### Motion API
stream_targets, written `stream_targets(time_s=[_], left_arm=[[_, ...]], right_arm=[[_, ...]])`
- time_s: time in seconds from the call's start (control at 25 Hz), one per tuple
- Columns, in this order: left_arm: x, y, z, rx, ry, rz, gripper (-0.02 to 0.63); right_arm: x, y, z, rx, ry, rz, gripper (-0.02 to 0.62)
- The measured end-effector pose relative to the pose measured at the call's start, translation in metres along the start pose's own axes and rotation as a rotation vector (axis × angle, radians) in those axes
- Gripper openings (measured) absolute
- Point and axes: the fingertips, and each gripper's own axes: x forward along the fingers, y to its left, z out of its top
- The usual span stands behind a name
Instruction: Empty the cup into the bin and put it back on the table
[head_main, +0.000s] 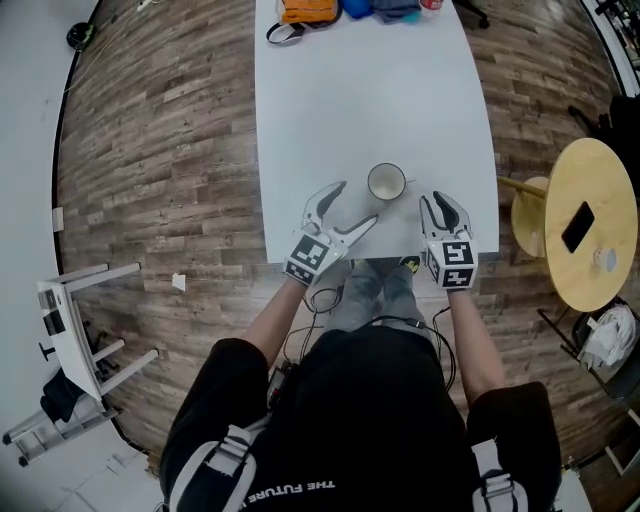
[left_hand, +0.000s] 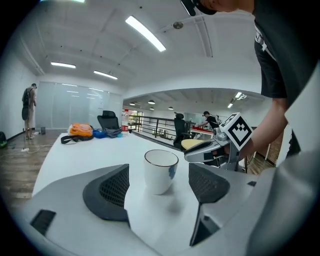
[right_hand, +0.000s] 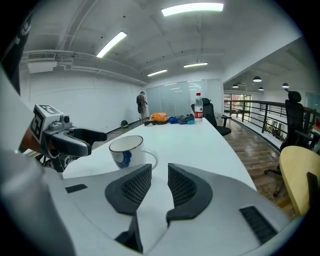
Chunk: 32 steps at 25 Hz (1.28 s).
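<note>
A white cup (head_main: 386, 182) with a blue mark and a thin dark rim stands upright on the white table (head_main: 400, 90), near its front edge. My left gripper (head_main: 355, 203) is open just in front and left of the cup. In the left gripper view the cup (left_hand: 160, 171) stands a little beyond the wide-apart jaws (left_hand: 159, 190), untouched. My right gripper (head_main: 435, 200) sits to the cup's right, jaws apart with nothing between them. In the right gripper view the cup (right_hand: 128, 151), handle toward me, stands left of and beyond the jaws (right_hand: 159, 182). No bin is in view.
An orange bag (head_main: 310, 10), blue items and a water bottle (right_hand: 199, 107) lie at the table's far end. A round yellow side table (head_main: 590, 220) with a phone stands at the right. A white stand (head_main: 70, 330) lies on the wood floor at left.
</note>
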Motion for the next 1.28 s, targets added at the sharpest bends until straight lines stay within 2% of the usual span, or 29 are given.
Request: stream_targets(time_s=[0.16,0.4,0.44,0.48,0.52,0.6,0.64,0.72,0.8,1.28], left_arm=[[-0.049,-0.009,0.033,-0.036,-0.089,0.074,0.367],[-0.089,-0.029,0.086,-0.019,-0.165,0.17,0.353],[-0.093,-0.031,0.098,-0.022,-0.196,0.183,0.293],[-0.096,-0.034,0.109,-0.026,-0.229,0.198,0.197],[-0.099,-0.037,0.118,-0.031,-0.258,0.208,0.129],[-0.098,-0.044,0.132,-0.039,-0.299,0.209,0.044],[-0.095,-0.048,0.137,-0.04,-0.307,0.206,0.029],[-0.089,-0.054,0.145,-0.037,-0.302,0.205,0.021],[-0.083,-0.059,0.149,-0.029,-0.298,0.198,0.021],[-0.075,-0.055,0.15,-0.047,-0.28,0.201,0.021]], right_arm=[[-0.043,0.011,0.038,-0.021,-0.082,0.006,0.092],[-0.09,0.053,0.101,-0.005,-0.244,0.09,0.091],[-0.095,0.058,0.11,-0.009,-0.263,0.099,0.086],[-0.098,0.063,0.118,-0.015,-0.28,0.106,0.073],[-0.1,0.068,0.124,-0.022,-0.294,0.114,0.056],[-0.104,0.078,0.133,-0.027,-0.31,0.147,0.029],[-0.105,0.084,0.135,-0.023,-0.313,0.174,0.02],[-0.107,0.094,0.138,-0.015,-0.314,0.231,0.017],[-0.108,0.097,0.14,-0.029,-0.312,0.246,0.017],[-0.104,0.08,0.144,-0.06,-0.307,0.192,0.015]])
